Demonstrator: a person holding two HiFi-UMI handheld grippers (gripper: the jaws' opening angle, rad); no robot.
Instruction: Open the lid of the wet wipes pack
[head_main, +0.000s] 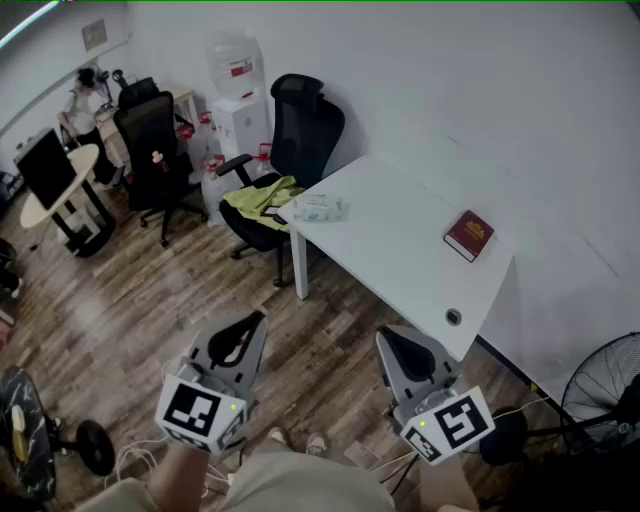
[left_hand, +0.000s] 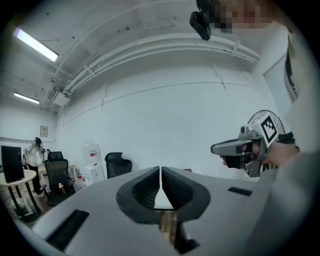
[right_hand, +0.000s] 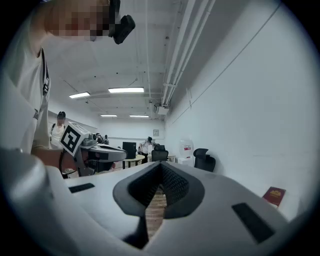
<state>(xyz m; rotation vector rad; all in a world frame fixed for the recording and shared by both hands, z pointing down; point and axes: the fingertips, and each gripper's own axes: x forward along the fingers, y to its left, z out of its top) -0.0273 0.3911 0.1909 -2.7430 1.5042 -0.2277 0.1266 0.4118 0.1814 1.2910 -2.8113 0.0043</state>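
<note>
A white rectangular table (head_main: 400, 250) was seen at 1 o'clock in the head view, with a black office chair (head_main: 300, 130) at its 10 o'clock end. The grey left gripper (head_main: 256, 320) and grey right gripper (head_main: 385, 337) were held at 7 and 5 o'clock, well apart from it, jaws closed together on nothing. A pale soft wet wipes pack (head_main: 318, 208) was laid on the table's 10 o'clock end, with a dark red book (head_main: 468, 235) at the pack's 4 o'clock.

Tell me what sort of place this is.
Most likely an office or shared workroom. A black swivel chair stands at a white desk set against the wall, a water dispenser sits in the corner, and a monitor stands further back.
</note>
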